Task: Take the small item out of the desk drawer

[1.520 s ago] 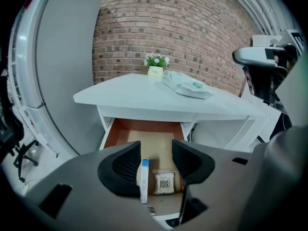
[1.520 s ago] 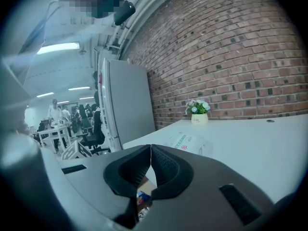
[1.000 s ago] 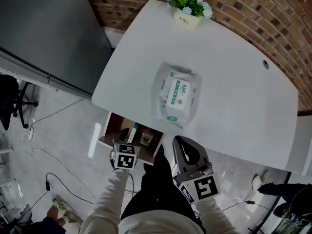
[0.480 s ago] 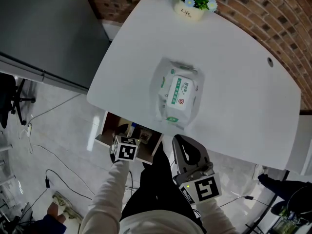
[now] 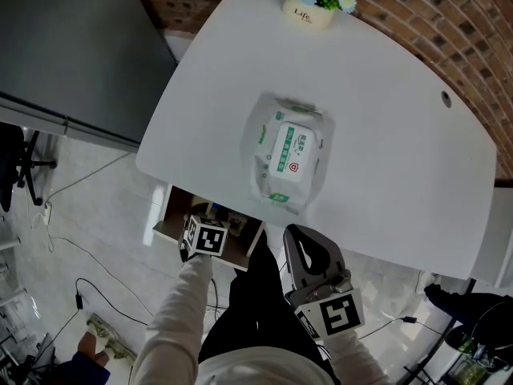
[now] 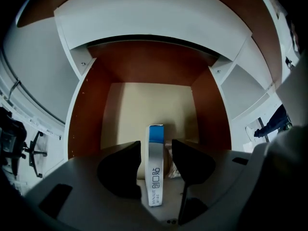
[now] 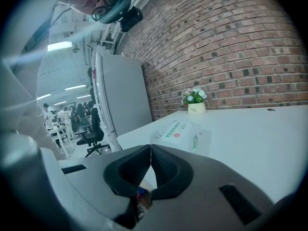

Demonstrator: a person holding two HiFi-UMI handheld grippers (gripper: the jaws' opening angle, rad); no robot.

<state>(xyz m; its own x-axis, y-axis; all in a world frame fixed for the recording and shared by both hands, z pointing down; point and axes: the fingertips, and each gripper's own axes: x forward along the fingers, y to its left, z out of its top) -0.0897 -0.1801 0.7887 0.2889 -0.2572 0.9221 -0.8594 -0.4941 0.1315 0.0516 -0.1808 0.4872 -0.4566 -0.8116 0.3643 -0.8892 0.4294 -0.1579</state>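
The desk drawer stands pulled out under the white desk, and its cream floor shows in the left gripper view. A slim white box with a blue end stands on edge near the drawer's front. My left gripper is open and straddles this box, with a narrow gap on each side. A crinkled packet lies just behind the box. In the head view only the left gripper's marker cube shows, over the drawer. My right gripper hangs shut and empty near the desk's front edge.
A pack of wet wipes lies mid-desk, and a small flower pot stands at the far edge by the brick wall. A dark partition is on the left. Cables trail over the floor.
My left gripper has moved a little forward into the drawer's opening. The right gripper has stayed where it was.
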